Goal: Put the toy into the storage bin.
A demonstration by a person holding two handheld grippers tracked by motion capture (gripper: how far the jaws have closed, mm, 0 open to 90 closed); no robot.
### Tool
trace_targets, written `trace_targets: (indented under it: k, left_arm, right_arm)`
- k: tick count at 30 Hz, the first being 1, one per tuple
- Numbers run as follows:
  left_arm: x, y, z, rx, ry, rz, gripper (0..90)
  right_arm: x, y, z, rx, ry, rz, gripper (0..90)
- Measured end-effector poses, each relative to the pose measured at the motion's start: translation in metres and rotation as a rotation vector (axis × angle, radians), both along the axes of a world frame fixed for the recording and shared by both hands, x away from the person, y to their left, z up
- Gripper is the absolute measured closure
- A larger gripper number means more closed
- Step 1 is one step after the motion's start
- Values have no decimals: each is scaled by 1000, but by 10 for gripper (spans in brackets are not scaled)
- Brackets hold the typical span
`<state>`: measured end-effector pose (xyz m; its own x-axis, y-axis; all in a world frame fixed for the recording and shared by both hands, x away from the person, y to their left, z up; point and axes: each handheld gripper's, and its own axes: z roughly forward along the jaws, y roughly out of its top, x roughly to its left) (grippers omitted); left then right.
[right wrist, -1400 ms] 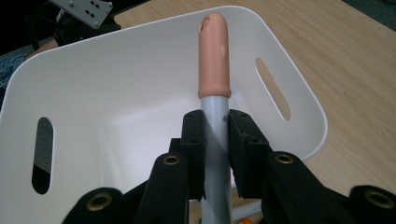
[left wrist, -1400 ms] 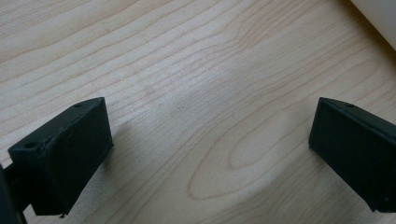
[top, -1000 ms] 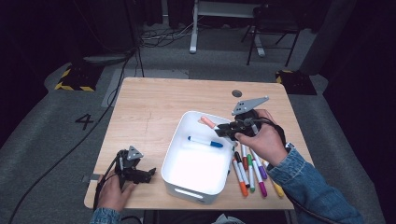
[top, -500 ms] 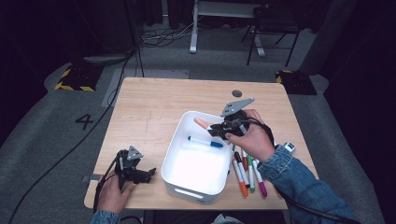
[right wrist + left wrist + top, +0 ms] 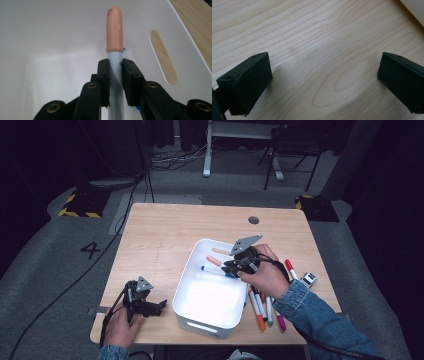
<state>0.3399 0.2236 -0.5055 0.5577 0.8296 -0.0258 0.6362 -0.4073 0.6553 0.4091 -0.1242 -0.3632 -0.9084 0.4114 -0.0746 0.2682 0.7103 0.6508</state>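
Two claws are mine: over the white plastic bin (image 5: 212,300), my right gripper (image 5: 231,265) clamps a grey marker with a peach cap (image 5: 114,30). Its gripper view shows the barrel pinched, tail hidden. My left gripper (image 5: 159,305) rests apart on the wooden table (image 5: 317,37).

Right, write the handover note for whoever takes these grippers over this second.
Right gripper: jaws shut on a marker with a peach cap, held over the inside of the white bin, cap pointing in.
Left gripper: jaws open, nothing between them, resting on the table left of the bin.
Done: one blue-capped marker already lies in the bin.
Left: release the peach-capped marker into the bin, then probably move the rest: a row of markers lies on the table right of the bin, plus a red-capped marker beside the right hand.
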Motion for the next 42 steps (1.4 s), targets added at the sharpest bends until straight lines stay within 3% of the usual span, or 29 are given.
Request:
trace_targets:
  k: [9, 15, 17, 19, 28, 42]
  left_arm:
    - [0, 0, 0, 0, 0, 0, 0]
    - [0, 0, 0, 0, 0, 0, 0]
    - [0, 0, 0, 0, 0, 0, 0]
    - [0, 0, 0, 0, 0, 0, 0]
    - [0, 0, 0, 2, -1, -1, 0]
    - [0, 0, 0, 2, -1, -1, 0]
  right_arm:
    - [-2, 10, -9, -79, -15, 32, 768]
    - [-3, 16, -13, -125, 5, 30, 744]
    - [-4, 16, -13, -93, -20, 28, 621]
    - [-4, 15, -11, -84, -46, 29, 600]
    - [-9, -4, 4, -3, -66, -13, 577]
    - [-6, -58, 17, 59, -75, -129, 574]
